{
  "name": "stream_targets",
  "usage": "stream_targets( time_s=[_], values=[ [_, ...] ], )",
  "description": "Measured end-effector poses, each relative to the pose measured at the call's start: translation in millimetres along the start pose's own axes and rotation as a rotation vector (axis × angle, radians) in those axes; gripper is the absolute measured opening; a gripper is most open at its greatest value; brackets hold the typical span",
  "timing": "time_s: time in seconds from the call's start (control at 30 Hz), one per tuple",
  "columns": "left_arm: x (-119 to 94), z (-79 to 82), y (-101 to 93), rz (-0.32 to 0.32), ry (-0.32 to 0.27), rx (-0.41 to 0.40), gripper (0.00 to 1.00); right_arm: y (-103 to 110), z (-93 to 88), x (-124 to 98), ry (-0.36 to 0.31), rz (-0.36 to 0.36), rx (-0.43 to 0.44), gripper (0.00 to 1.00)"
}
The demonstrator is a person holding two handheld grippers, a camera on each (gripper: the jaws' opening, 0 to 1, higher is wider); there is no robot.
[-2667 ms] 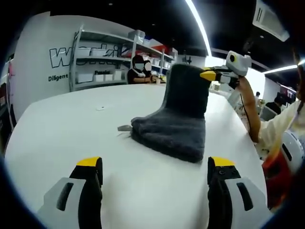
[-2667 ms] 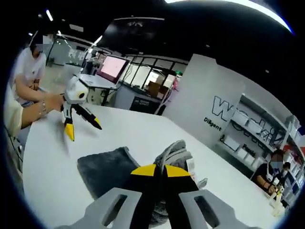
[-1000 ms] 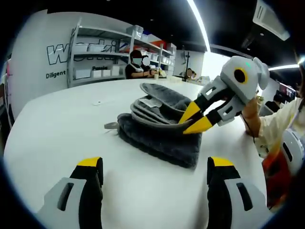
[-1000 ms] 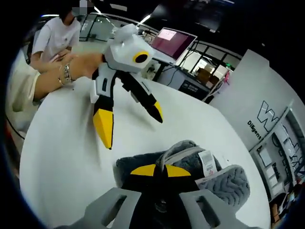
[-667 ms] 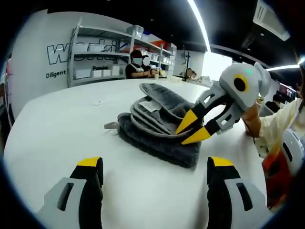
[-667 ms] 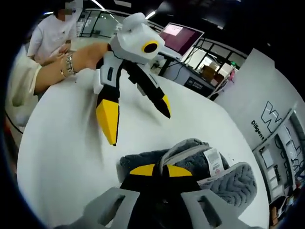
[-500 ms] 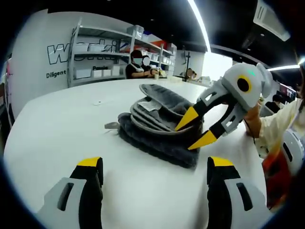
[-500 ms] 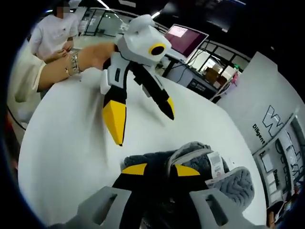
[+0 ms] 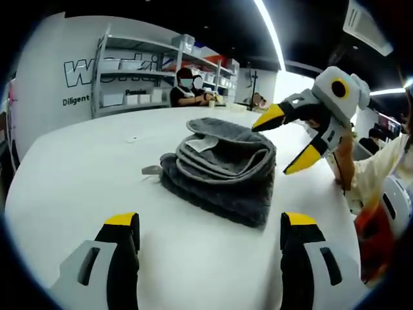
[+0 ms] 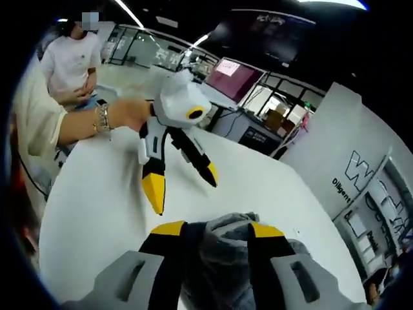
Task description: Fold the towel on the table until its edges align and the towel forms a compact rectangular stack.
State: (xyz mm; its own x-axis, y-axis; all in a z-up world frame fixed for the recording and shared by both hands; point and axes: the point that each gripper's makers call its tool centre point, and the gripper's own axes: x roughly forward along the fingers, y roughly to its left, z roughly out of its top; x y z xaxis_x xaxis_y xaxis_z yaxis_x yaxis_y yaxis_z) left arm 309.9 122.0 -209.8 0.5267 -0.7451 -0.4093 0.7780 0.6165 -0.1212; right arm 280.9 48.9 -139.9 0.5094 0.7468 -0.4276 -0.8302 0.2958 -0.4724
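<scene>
A dark grey towel (image 9: pixel 219 169) lies folded in a thick, loosely layered bundle on the white table (image 9: pixel 84 168), its white label facing up. My left gripper (image 9: pixel 210 223) stands open at the near edge, short of the towel, with nothing between its jaws. Above the towel's right end hangs my right gripper (image 9: pixel 287 141), open and apart from the cloth. In the right gripper view the towel (image 10: pixel 222 258) sits low between my right gripper's (image 10: pixel 217 229) spread jaws. The left gripper (image 10: pixel 182 184) shows beyond it, open, held by a hand.
Metal shelves (image 9: pixel 142 81) stand past the table's far edge, with a person seated there. The holder's sleeve and arm (image 9: pixel 368 174) are at the right table edge. A small white scrap (image 9: pixel 134 138) lies far left. A pink screen (image 10: pixel 233 68) stands on a desk behind.
My right gripper opened, let go of the towel's top layer and rose up and to the right. The top fold settled onto the bundle. The left gripper stayed put.
</scene>
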Motion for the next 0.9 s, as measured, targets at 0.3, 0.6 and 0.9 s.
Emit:
stream_targets(
  time_s=[0.3,0.6,0.9],
  values=[
    [-0.6,2.3,-1.0,-0.004,-0.008,0.001,0.88,-46.3,-8.1,-22.5,-0.064,-0.046,0.258,0.30],
    [-1.8,2.7,-1.3,-0.003,-0.011,0.003,0.88,-40.4,-37.4,9.4,0.181,0.081,0.252,0.27],
    [-3.2,4.3,-2.3,-0.004,-0.016,0.008,0.88,-9.2,-60.1,23.1,0.290,0.171,0.207,0.22]
  ],
)
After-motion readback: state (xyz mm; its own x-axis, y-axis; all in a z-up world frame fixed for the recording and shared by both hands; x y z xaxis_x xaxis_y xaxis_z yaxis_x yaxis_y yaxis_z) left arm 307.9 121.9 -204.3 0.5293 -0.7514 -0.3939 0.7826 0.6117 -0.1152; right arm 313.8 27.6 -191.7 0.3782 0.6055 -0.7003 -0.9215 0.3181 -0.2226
